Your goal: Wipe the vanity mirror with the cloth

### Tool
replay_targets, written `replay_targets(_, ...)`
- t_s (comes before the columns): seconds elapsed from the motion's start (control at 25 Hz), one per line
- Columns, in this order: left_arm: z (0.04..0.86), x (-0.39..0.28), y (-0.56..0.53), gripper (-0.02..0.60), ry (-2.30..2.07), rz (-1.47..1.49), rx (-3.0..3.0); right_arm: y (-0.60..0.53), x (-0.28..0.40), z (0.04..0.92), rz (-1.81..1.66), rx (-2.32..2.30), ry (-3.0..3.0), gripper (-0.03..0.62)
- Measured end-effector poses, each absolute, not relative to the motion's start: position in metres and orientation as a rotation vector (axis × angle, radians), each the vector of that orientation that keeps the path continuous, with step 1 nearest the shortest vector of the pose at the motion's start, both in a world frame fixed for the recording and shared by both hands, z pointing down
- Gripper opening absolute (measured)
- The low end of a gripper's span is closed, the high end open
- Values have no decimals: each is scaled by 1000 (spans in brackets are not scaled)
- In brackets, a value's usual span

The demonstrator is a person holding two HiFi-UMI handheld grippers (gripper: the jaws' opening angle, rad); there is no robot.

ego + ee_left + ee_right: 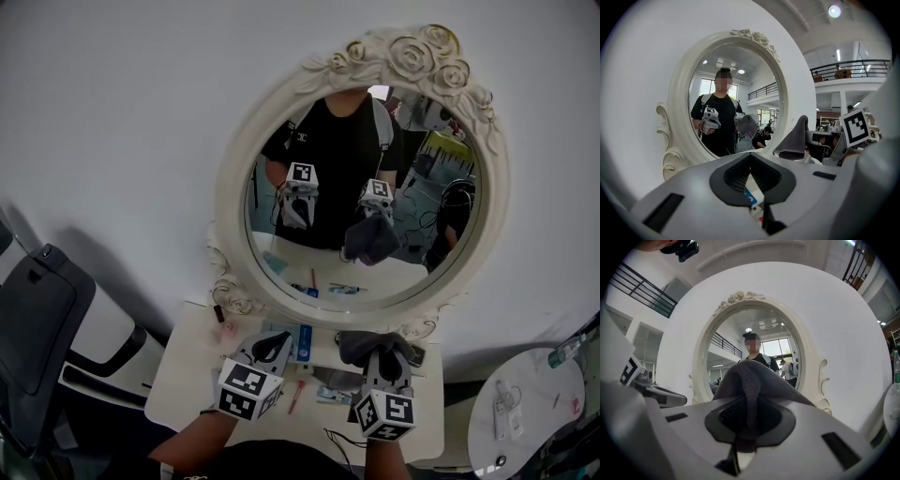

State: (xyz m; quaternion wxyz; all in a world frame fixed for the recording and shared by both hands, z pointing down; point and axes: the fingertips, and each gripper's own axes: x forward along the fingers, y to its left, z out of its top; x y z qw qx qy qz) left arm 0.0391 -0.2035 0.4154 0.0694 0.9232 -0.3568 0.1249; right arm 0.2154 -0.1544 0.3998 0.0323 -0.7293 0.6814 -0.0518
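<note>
The cloth (749, 380), judged soft, light and limp, is clamped in a bunch by the right gripper (740, 439) at the mirror's (361, 187) 6 o'clock, and that bunch is judged a sound hold. The left gripper (761, 202) is closed on nothing.

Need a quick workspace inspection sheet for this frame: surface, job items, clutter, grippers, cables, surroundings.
Surface: white vanity table, small items lying on it below the mirror.
Job's things: oval vanity mirror in an ornate cream frame, upright at the table's back; grey cloth held over the table, not on the glass.
Clutter: blue card, red pen-like item, small pink item.
Grippers: left gripper shut, nothing in it; right gripper shut on the cloth.
Cables: thin dark cable near the table's front edge.
Surroundings: white wall; chair to the left; round side table to the right.
</note>
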Motion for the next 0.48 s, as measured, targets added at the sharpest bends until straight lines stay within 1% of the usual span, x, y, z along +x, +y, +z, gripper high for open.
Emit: replay_targets(0.48,422,32,-202,6,-1086,375,2759,-150,201,392,-145,-2200,2150,43)
